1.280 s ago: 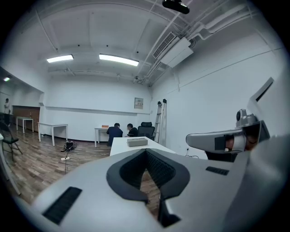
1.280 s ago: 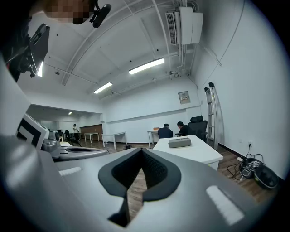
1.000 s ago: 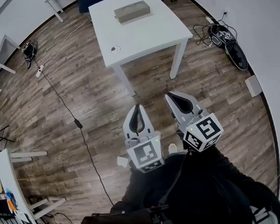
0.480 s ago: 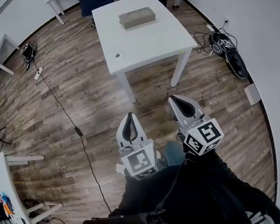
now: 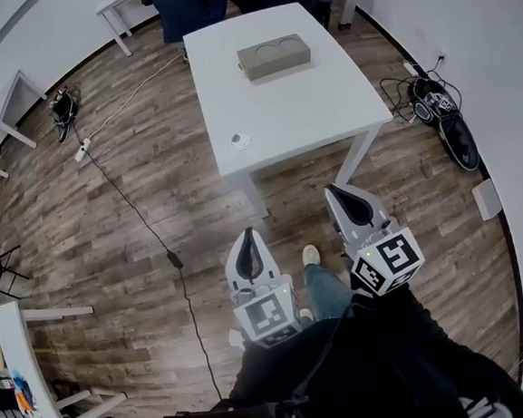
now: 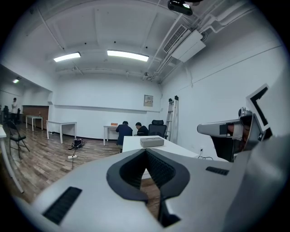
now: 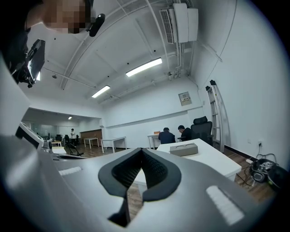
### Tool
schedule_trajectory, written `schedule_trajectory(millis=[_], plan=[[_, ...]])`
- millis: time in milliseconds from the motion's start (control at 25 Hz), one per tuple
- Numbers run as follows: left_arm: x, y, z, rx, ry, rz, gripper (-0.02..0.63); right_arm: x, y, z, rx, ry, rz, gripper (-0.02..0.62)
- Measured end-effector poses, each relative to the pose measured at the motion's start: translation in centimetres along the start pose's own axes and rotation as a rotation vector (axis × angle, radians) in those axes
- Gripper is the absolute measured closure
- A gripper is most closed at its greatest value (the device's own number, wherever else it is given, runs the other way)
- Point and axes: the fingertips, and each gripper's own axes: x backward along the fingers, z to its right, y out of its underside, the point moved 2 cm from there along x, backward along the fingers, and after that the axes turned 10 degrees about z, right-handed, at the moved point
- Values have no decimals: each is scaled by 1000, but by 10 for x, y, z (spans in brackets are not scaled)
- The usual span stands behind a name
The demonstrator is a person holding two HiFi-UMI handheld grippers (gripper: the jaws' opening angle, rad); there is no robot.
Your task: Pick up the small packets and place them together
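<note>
While left gripper (image 5: 250, 239), right gripper (image 5: 340, 192) shut, tabletop (image 5: 325, 107) disc (image 5: 240, 141) unidentifiable.

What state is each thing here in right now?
left gripper: shut, empty
right gripper: shut, empty
white table: upright, bearing two things
grey box: lying flat on the table
small round object: flat near the table's edge
black cable: slack along the floor
</note>
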Motion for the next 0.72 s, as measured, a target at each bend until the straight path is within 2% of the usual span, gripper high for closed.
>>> schedule_trajectory(millis=[120,280,440,600,720], plan=[[-49,-12,1,-2,-14,9,607,-40,-6,27,1,-13,3,594],[-113,-17,12,17,20,30,607,-85,-14,67,7,-1,11,594],[-161,-22,19,21,12,33,607,-120,-14,96,20,-17,2,594],[-196,-13,19,61,22,-34,607,-154,-10,114,30,-32,-8,594],[-224,-9,10,48,23,-58,607,-184,-8,126,44,-38,-15,594]])
